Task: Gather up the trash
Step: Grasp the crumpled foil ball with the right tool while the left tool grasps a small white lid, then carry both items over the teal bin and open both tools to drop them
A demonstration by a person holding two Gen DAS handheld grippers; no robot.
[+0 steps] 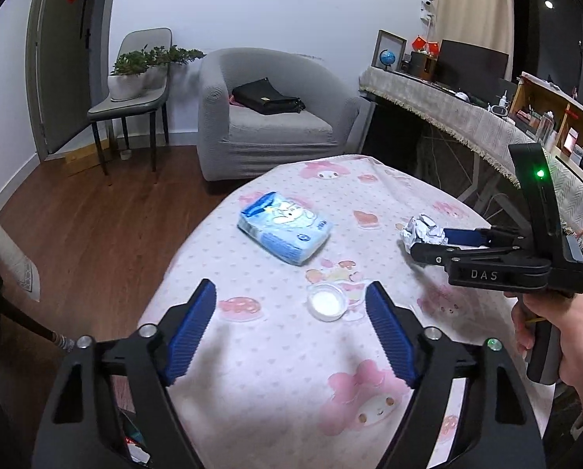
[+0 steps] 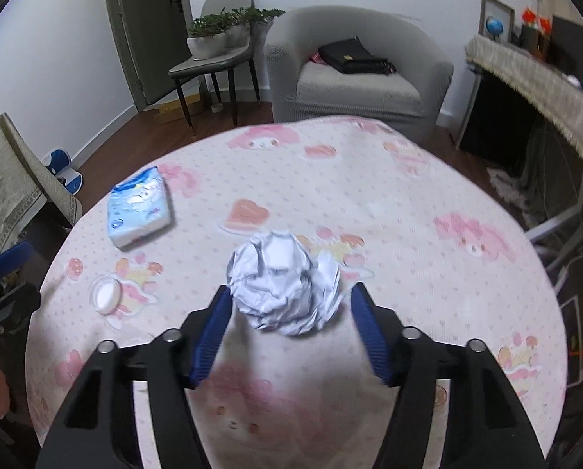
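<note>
The right gripper (image 2: 287, 305) has a crumpled ball of white paper (image 2: 285, 283) between its blue pads (image 2: 213, 336); the left pad meets the ball's side, and whether the right pad presses on it I cannot tell, so a firm grasp is not confirmed. Seen from the left wrist, that ball (image 1: 424, 230) sits at the tips of the right gripper (image 1: 428, 240), just above the pink cartoon-print tablecloth (image 1: 291, 371). The left gripper (image 1: 291, 305) is released, its pads (image 1: 192, 332) spread wide with nothing between them. A small round white lid (image 1: 326, 301) lies on the cloth just ahead of it, close to its right finger. Further ahead, beyond the lid, lies a blue tissue pack (image 1: 285, 232). A hand (image 1: 561, 336) holds the right gripper's handle.
</note>
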